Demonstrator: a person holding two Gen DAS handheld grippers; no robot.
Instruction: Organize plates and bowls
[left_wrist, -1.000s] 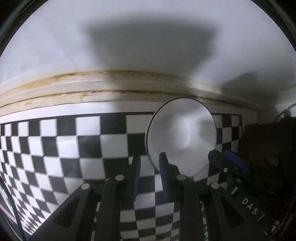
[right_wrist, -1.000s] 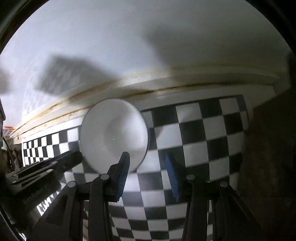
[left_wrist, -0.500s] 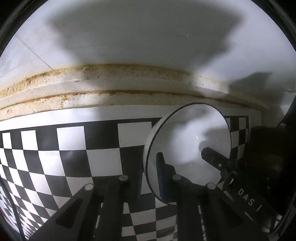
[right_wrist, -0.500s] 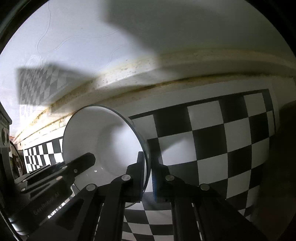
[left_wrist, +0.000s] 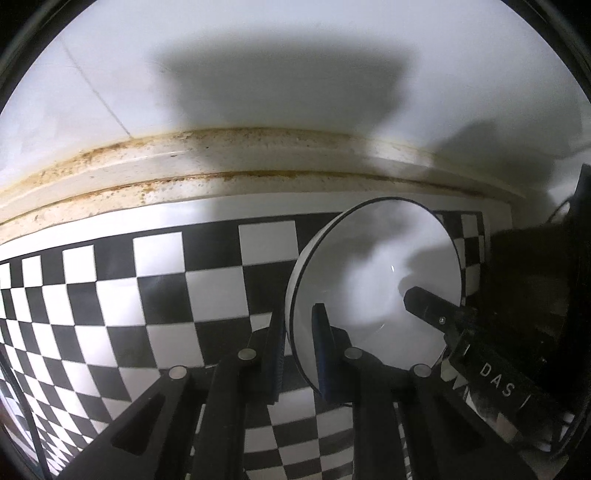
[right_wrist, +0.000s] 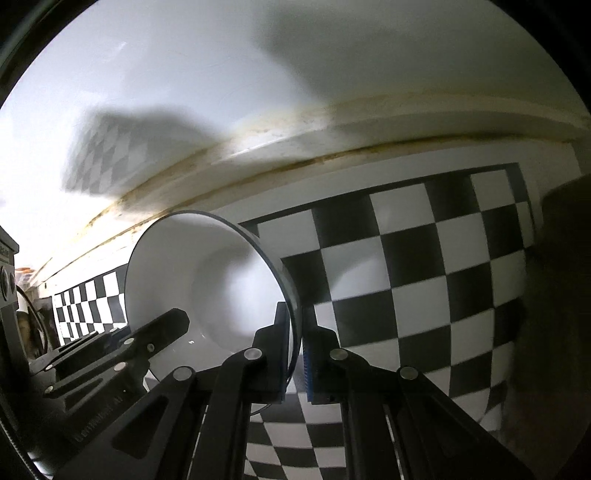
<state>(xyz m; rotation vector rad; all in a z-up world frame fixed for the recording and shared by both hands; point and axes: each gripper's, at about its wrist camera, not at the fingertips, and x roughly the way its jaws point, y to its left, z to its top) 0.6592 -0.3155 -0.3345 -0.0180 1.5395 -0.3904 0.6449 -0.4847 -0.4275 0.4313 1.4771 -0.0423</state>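
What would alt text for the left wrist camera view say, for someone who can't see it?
The left gripper is shut on the near rim of a white bowl, while the right gripper grips the opposite rim. Below lies a black-and-white checkered cloth, with a stained white wall behind.

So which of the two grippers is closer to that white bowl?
Neither: both grip it. The left gripper is clamped on the white bowl's rim on one side, and the right gripper pinches the opposite rim, over the checkered mat.
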